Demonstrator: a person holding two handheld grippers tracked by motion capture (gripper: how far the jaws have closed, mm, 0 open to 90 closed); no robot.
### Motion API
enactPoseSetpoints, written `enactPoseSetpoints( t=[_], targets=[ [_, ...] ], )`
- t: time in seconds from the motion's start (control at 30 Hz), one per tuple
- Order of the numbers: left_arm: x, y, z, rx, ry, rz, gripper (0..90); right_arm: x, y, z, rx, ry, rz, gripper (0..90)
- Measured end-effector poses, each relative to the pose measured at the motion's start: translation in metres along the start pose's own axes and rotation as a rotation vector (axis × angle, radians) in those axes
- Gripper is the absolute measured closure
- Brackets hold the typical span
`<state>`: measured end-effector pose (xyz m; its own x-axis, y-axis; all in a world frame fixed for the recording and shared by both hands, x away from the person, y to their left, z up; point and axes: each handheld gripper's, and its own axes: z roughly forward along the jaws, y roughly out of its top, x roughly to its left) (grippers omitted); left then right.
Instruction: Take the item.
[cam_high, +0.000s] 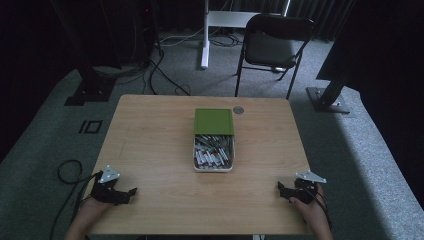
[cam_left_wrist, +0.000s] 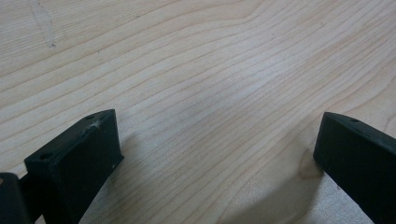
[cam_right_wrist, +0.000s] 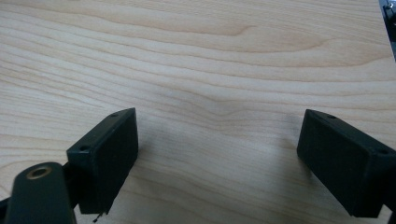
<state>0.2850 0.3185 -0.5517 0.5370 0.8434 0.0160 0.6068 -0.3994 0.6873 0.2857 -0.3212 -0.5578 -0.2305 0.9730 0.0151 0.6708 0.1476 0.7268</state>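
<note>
Here both claws, left claw (cam_high: 131, 191) and right claw (cam_high: 280, 187), gape apart.

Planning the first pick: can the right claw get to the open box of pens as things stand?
Probably yes. The right claw is open and empty, bare table lies between it and the box, and the green lid covers just the far half.
</note>
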Motion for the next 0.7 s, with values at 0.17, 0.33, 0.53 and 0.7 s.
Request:
enactPoseSetpoints(
  t=[0.17, 0.33, 0.53, 0.7],
  targets=[
    [0.0, 0.0, 0.0, 0.0, 0.0, 0.0, 1.4, 0.002, 0.0, 0.0, -0.001, -0.01, 0.009, 12.7],
    [0.0, 0.0, 0.0, 0.0, 0.0, 0.0, 1.4, 0.003, 0.001, 0.0, -0.001, -0.025, 0.032, 13.8],
    [0.0, 0.0, 0.0, 0.0, 0.0, 0.0, 1.4, 0.006, 0.007, -0.001, -0.022, -0.026, 0.04, 14.3],
    [0.0, 0.0, 0.0, 0.0, 0.0, 0.0, 1.4, 0.013, 0.019, -0.005, -0.054, -0.029, 0.03, 14.7]
  ],
)
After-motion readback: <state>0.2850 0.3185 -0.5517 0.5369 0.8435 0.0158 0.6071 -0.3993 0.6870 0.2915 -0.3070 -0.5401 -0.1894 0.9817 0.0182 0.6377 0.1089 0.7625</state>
